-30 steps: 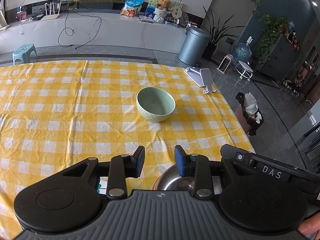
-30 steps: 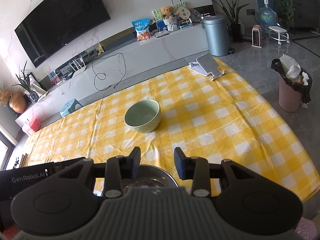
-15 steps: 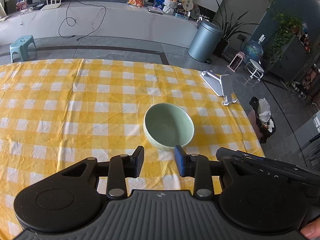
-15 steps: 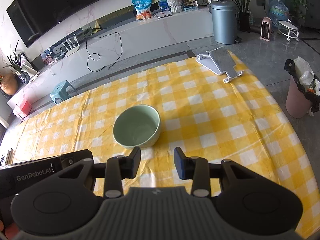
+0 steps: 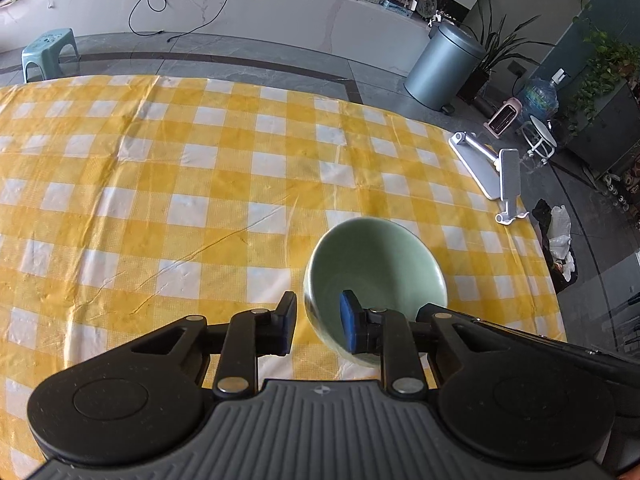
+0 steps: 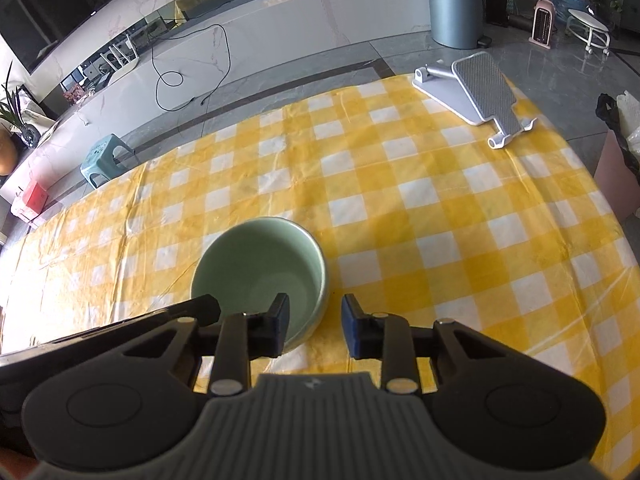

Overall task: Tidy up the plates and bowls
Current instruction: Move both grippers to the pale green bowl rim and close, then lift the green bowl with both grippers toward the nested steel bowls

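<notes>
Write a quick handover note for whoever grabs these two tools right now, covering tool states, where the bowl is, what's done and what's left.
Left tool: open, straddling the left side of the green bowl's rim, one finger inside, one outside; not clamped.
Right tool: open, straddling the bowl's right side the same way; not clamped.
Green bowl: upright and empty on the yellow checked tablecloth, toward the near edge. No other dish shows in either view.
A grey folding stand lies at the far right corner.
Done: both tools are lined up on the bowl.
Left: probably close on the rim, lift, and place the bowl with the other dishes.
</notes>
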`<state>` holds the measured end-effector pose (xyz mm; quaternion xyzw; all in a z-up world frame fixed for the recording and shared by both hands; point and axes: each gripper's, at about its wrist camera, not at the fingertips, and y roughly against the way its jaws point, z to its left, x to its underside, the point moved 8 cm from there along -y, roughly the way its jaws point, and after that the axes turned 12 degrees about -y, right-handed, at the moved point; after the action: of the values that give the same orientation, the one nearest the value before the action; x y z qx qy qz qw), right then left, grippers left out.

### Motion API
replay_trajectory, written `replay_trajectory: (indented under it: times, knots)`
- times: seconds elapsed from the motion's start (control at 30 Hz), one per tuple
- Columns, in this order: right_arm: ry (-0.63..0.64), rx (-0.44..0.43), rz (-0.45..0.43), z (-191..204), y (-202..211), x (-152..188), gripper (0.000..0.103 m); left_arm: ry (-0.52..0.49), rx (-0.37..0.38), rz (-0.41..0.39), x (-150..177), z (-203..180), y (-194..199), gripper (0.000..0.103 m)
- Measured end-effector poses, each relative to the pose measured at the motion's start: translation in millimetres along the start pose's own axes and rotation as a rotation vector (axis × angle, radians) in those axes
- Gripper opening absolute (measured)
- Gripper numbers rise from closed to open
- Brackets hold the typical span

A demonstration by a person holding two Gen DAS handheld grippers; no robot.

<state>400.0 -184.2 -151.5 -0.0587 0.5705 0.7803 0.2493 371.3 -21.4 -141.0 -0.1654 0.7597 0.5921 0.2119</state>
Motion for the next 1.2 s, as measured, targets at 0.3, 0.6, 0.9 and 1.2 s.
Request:
replay_trajectory:
  times: [0.3,0.6,0.9,1.2]
  knots:
    - [-0.027,-0.005,0.028,-0.4,-23.3,0.8,0.013,-0.003,-0.019,0.012,-0.7,1.5,-15.2,0.013]
    - [-0.014,0.004,0.024,2.1,-5.2,7.6,0.01,0.008,-0.032,0.036,8.3,-2.5,3.1,0.01]
    - [0.005,-0.042,-0.031,9.1,66.4,24.4,0.008,0.009,-0.037,-0.034,20.3,-23.7,78.8,0.01]
    - [0.009,-0.099,-0.105,1.5,161.3,66.5,0.008,0.004,-0.009,-0.126,50.4,-54.2,158.8,0.01]
